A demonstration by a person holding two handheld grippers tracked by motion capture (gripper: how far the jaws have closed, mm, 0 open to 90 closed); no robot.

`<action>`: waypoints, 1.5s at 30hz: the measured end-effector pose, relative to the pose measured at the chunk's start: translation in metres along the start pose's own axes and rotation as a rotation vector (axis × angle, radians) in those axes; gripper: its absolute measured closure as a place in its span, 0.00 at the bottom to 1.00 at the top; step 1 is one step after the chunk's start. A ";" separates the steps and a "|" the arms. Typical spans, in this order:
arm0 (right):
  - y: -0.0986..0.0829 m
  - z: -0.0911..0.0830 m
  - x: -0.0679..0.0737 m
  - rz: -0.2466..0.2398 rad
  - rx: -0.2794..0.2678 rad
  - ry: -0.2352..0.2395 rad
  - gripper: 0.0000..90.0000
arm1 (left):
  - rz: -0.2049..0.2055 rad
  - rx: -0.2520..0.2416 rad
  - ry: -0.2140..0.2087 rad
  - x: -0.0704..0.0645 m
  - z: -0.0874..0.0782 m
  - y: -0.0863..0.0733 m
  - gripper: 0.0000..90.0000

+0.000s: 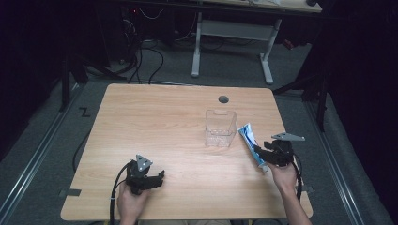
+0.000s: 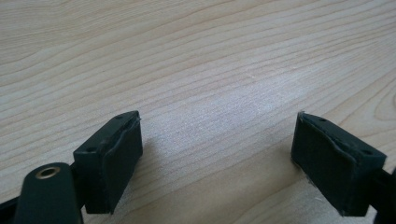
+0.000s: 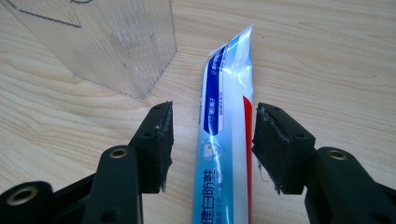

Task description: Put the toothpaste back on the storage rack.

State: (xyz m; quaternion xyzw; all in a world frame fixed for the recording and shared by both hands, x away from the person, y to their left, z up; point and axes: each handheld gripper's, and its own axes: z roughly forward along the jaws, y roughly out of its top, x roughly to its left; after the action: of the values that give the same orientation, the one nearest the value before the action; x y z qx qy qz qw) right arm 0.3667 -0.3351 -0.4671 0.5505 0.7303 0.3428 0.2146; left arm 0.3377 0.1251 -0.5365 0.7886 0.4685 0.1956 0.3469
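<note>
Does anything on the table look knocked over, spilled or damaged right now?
Nothing stands out. The clear container stands upright, and the toothpaste tube lies flat beside it, intact, between the open fingers of the right gripper.

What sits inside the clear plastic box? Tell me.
Nothing shows inside the clear plastic box; the wooden table is visible through its walls. The toothpaste tube lies outside it, between the right gripper's open jaws. The box floor is hard to make out.

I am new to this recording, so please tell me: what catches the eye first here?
The toothpaste tube lies flat on the table between the open jaws of the right gripper, not yet clamped. Beside its far end stands a clear box. The left gripper is open near the front edge.
</note>
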 end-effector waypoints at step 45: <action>0.035 0.066 0.010 -0.106 0.200 -0.075 0.50 | 0.001 0.000 -0.001 0.000 0.000 0.000 0.19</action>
State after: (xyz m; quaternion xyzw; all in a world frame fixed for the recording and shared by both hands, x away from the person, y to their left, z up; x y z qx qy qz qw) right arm 0.4322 -0.3025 -0.4846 0.5421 0.7805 0.2355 0.2037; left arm 0.3377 0.1251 -0.5365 0.7889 0.4680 0.1955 0.3469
